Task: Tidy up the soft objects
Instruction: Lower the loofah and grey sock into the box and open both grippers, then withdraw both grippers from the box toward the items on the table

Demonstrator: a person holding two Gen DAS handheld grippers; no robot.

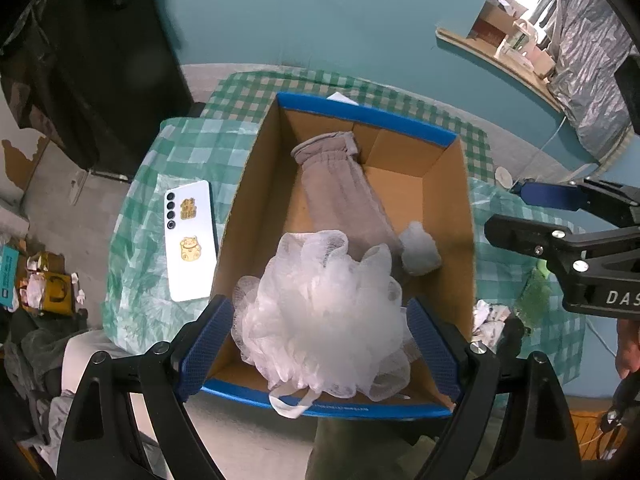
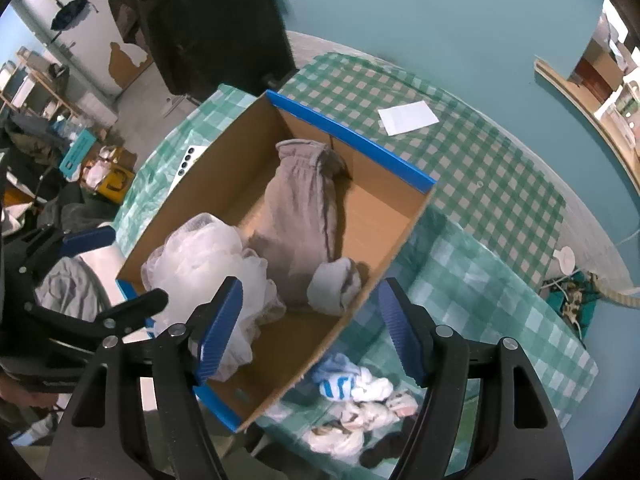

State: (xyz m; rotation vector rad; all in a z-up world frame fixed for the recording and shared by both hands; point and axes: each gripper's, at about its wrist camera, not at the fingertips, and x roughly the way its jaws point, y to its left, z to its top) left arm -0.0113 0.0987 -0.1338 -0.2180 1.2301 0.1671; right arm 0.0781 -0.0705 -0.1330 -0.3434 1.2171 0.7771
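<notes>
A cardboard box with blue rim (image 1: pixel 366 118) (image 2: pixel 400 216) stands on the checked tablecloth. Inside lie a grey towel-like cloth (image 1: pixel 340 196) (image 2: pixel 300 216), a white rolled sock (image 1: pixel 419 249) (image 2: pixel 332 288) and a white mesh bath pouf (image 1: pixel 320 316) (image 2: pixel 200 256). My left gripper (image 1: pixel 320 344) is wide open with the pouf between its fingers, over the box's near end; the pads do not press it. My right gripper (image 2: pixel 312 328) is open and empty above the box's right wall. A pile of small socks (image 2: pixel 356 404) lies on the cloth beside the box, below the right gripper.
A white phone (image 1: pixel 190 240) lies left of the box. A white paper (image 2: pixel 408 117) lies on the cloth behind it. A white round object with cable (image 2: pixel 564 258) sits at the table's right edge. Clutter covers the floor at left.
</notes>
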